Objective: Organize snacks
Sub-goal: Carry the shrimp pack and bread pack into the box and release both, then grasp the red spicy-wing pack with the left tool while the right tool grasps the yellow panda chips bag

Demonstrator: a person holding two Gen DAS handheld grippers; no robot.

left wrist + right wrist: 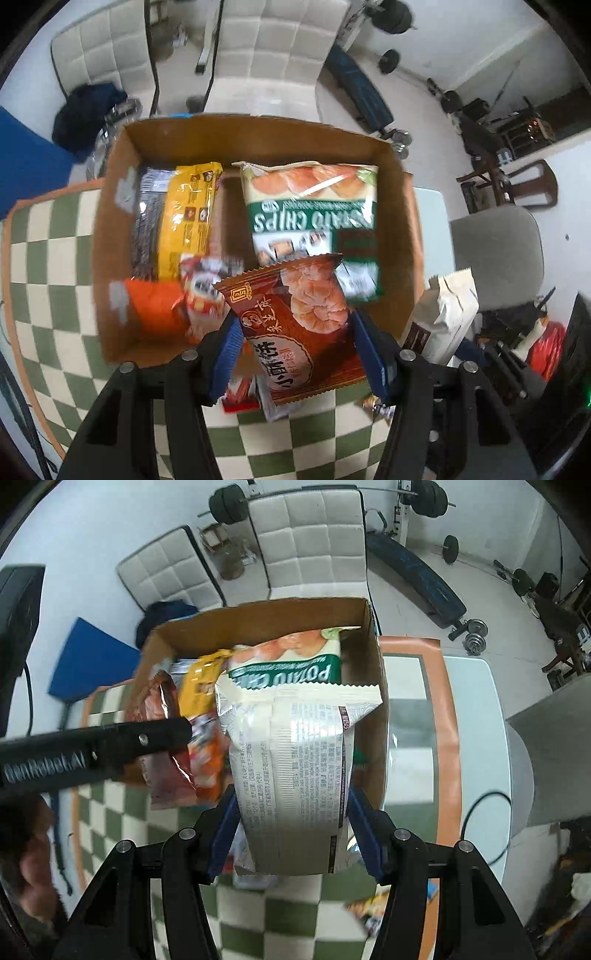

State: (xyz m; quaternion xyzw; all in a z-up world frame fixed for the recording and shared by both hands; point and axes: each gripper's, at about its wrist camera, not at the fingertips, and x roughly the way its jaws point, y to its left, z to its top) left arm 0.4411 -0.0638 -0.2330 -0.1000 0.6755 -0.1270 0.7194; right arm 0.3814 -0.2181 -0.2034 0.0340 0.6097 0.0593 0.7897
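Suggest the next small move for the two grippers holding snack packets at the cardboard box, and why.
Probably lower the left gripper and release its red-brown packet: it already hangs over the cardboard box above the near snacks. The right gripper grips a white packet at the box's near edge.

Black hand-held gripper (295, 354), blue fingers (371, 354), silver screws (407, 355)

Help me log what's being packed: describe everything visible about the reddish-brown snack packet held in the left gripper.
The reddish-brown foil snack packet is a flat, glossy pillow pack with crimped, serrated end seals. Its face shows golden pastries, a small gold seal and Chinese lettering on a dark oval. The left gripper is shut on it, blue pads pressing both side edges. It hangs tilted over the near wall of the open brown cardboard box, its upper end overlapping the green potato chips bag in this view.
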